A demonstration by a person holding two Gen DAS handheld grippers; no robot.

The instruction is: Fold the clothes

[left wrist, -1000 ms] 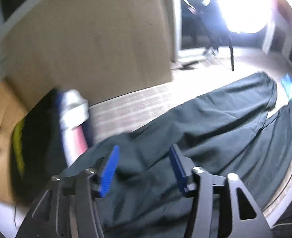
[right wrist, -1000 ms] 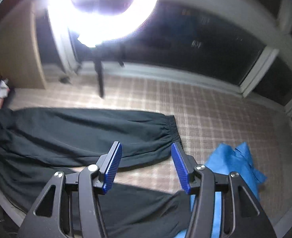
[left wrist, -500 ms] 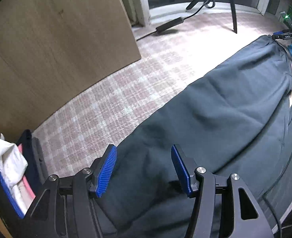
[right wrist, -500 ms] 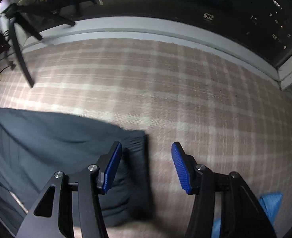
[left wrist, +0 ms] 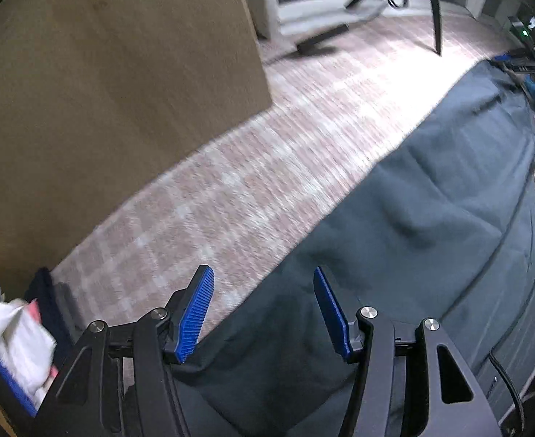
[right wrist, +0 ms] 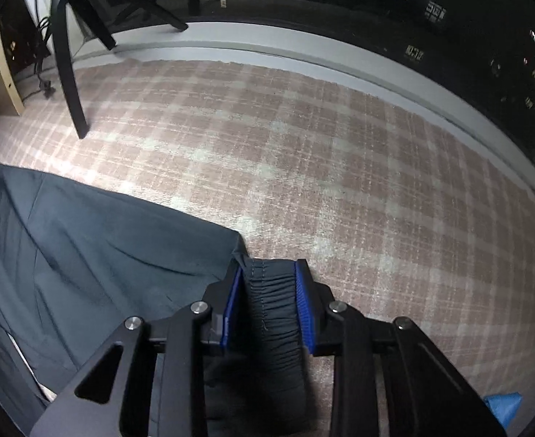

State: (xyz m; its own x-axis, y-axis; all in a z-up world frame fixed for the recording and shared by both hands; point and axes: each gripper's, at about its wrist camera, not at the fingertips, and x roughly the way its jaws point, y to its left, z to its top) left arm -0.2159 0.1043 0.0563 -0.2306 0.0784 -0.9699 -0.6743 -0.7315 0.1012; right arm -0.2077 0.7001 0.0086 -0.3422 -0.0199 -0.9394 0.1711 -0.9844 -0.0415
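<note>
Trousers (left wrist: 431, 218) of dark cloth lie spread flat on the checked carpet (right wrist: 304, 145). The right gripper (right wrist: 269, 306) is closing, its blue pads pressing on the gathered elastic cuff (right wrist: 271, 309) at the leg's end. The left gripper (left wrist: 264, 313) hangs spread over the other end (nothing pinched), one finger over carpet, one over cloth.

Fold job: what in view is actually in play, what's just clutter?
In play:
- dark trousers, spread on the rug
- elastic cuff, right gripper closing on it
- left gripper, open over the other end

Clutter:
- plaid rug
- stand leg
- blue cloth
- white clothes pile
- wooden panel
</note>
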